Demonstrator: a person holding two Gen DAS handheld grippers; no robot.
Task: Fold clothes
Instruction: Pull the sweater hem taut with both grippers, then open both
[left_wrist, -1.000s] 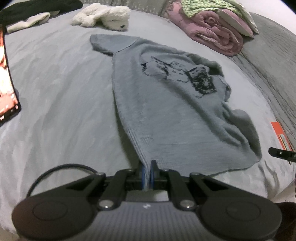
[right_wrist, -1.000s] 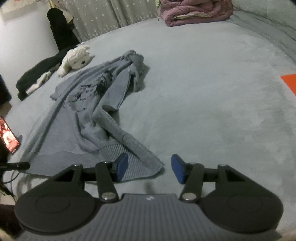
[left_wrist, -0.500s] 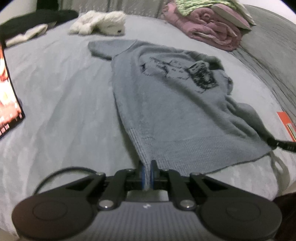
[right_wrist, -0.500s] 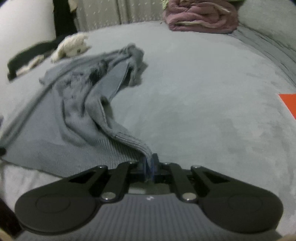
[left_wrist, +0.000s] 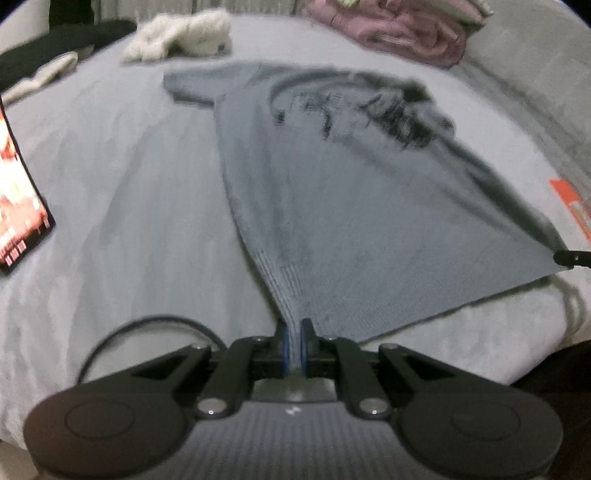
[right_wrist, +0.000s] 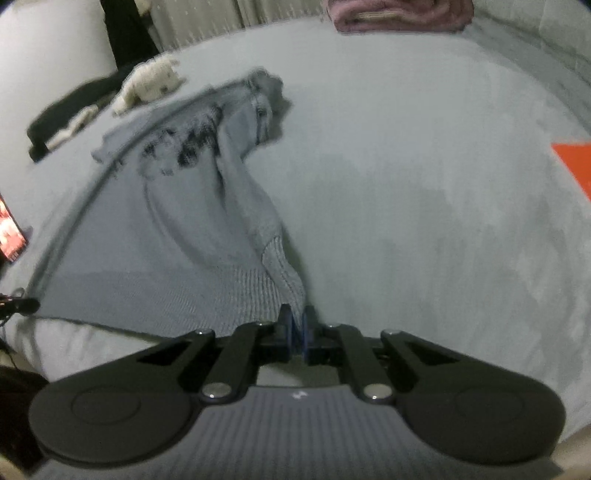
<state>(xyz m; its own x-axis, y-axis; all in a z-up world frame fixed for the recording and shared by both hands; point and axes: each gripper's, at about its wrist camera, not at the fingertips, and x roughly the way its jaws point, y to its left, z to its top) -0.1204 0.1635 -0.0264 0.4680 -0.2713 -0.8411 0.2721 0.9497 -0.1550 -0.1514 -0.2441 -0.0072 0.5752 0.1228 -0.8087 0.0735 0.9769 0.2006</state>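
Broadly, a wide bed covered in pale grey fabric (left_wrist: 110, 192) fills both views, and on it the grey knitted sweater with a dark printed motif (left_wrist: 351, 192) is spread ahead of both claws, its ribbed hem (right_wrist: 207, 295) nearest to them. The left claw (left_wrist: 294, 345) is pressed together on one hem corner, knit seen pinched between its blue pads. The right claw (right_wrist: 297, 334) is likewise clamped on the opposite hem corner, with a crumpled sleeve (right_wrist: 240, 177) trailing away just beyond it. The hem is drawn taut between the two grips.

Farther ahead of the left claw, a white plush toy (left_wrist: 181, 37) lies beyond the sweater's collar end, and a rolled pink blanket (left_wrist: 406, 33) sits ahead and to the right. A lit phone screen (left_wrist: 18, 206) lies well to the left, and an orange card (left_wrist: 570, 206) well to the right.

The step in hand is judged to be a straightening of the garment before a fold. It would be done well if both corners were lifted together at even height, the hem kept taut so that the body falls flat, and the bunched sleeve shaken out before anything is laid over. Uneven pulling could skew the knit or drag the collar end towards the toy.
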